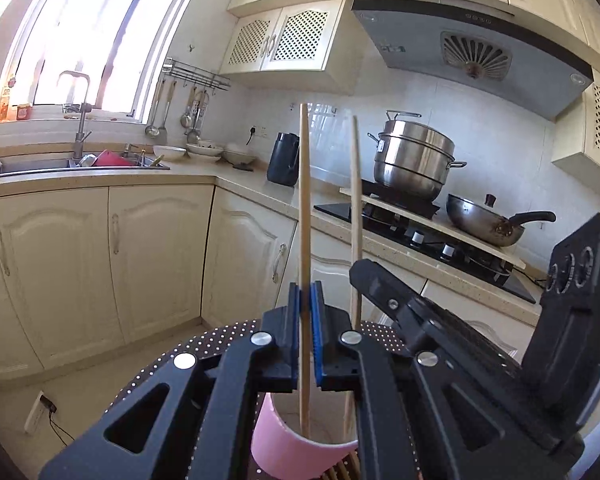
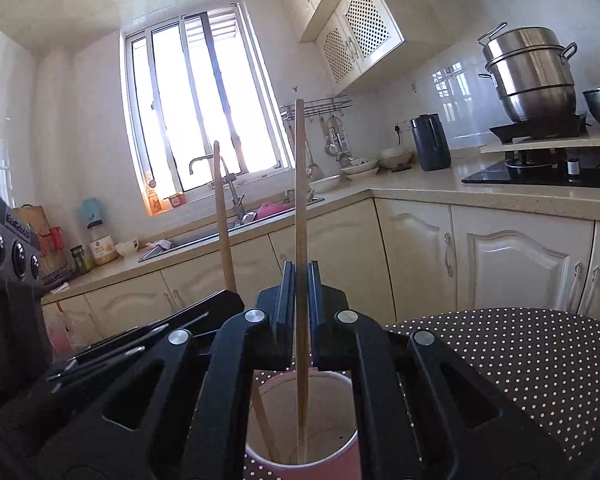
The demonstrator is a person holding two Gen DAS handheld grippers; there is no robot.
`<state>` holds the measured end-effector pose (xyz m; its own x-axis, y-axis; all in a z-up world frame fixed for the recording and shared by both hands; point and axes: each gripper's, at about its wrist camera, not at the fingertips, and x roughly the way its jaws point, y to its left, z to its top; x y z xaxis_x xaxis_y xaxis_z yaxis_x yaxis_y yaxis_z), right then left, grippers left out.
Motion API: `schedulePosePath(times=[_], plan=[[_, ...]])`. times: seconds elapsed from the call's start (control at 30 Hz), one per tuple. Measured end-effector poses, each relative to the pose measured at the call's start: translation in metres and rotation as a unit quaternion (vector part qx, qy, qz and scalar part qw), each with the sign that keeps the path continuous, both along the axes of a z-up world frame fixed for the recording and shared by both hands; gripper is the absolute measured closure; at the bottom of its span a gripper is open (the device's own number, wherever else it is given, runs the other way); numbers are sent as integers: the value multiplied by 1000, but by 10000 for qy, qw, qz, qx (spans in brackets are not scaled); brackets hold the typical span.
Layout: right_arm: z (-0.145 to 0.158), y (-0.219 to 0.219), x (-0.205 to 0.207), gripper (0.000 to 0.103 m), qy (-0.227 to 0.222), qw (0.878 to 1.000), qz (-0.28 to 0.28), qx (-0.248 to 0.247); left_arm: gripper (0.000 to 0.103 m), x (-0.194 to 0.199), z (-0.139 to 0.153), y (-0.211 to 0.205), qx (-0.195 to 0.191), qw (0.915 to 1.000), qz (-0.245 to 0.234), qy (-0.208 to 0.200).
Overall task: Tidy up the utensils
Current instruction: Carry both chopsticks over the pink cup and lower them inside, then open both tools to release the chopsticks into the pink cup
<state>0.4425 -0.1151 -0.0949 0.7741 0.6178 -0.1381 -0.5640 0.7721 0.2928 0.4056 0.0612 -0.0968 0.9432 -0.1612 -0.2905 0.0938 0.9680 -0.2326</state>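
Left gripper (image 1: pixel 307 312): black frame, blue-padded fingers (image 1: pixel 296 308) pressed against a pale wooden chopstick (image 1: pixel 304 208), which stands upright between them. The lower end of this left-held chopstick sits inside the pink cylindrical cup (image 1: pixel 284 444) directly below the jaws.

Right gripper (image 2: pixel 301 300): black fingers (image 2: pixel 286 296) pinching a second pale wooden chopstick (image 2: pixel 300 200), also upright, with its lower tip down inside the same pink cup (image 2: pixel 340 456).

In the right wrist view, the left-held stick (image 2: pixel 222 216) appears just left of the right-held one; the two are near each other, apart at their tops, and both end within the cup.

The cup rests on a round dark brown surface with white polka dots (image 2: pixel 520 352), near its edge as seen by the left camera. Whether either tip touches the cup's bottom cannot be told.
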Motion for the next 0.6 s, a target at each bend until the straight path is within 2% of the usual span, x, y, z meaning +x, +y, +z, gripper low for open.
schedulePosePath(times=[0.3,0.6], plan=[[-10,3,-28,96,6,9984,183,-542,97,-10,-5,-2,220,9995,-115,218],[-24,7,-34,96,290,9962,193,-794,96,-16,-13,-4,475,9975,-149,502]])
